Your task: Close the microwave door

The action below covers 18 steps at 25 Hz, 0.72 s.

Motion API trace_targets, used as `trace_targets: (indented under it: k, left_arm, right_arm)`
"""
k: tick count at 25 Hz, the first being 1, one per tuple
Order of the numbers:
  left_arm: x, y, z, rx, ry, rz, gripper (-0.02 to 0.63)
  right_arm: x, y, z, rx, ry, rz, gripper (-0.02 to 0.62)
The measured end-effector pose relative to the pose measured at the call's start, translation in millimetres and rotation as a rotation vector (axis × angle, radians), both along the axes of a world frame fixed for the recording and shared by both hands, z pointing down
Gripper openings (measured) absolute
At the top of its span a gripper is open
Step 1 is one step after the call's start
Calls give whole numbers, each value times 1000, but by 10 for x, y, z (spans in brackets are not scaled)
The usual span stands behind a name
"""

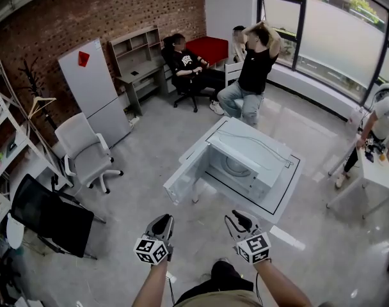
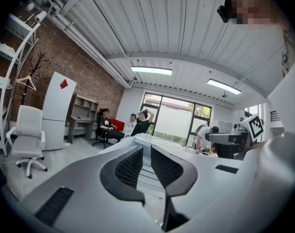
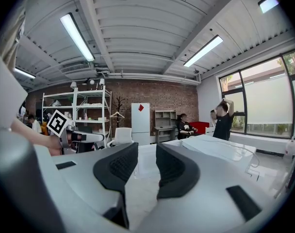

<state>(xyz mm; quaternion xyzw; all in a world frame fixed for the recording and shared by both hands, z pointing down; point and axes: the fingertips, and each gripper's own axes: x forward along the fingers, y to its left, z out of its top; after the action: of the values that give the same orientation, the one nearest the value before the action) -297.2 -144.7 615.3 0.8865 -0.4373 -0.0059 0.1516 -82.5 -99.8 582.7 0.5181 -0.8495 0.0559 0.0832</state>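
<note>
The microwave [image 1: 253,147] stands open; its round plate [image 1: 235,166] shows only in head view; left gripper [image 1: 161,221] and right gripper [image 1: 237,219] sit slightly parted, empty

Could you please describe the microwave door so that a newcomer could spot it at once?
On the white table in the middle of the room sits a white microwave. Its door is the flat panel swung open left of the cavity, the only part standing out from the box.
</note>
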Motion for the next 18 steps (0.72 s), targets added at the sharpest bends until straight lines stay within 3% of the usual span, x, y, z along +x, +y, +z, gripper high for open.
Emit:
trace_targets:
  k: [9,18]
  left_arm:
    - [-36,-385,139,-32,-18,-19,74]
    - [-99,-1058,629,-112,-110,-46,112]
  right_arm:
    - [75,-342,19,0,5,-14,104]
    - [124,-947,15,3,27,-83,104]
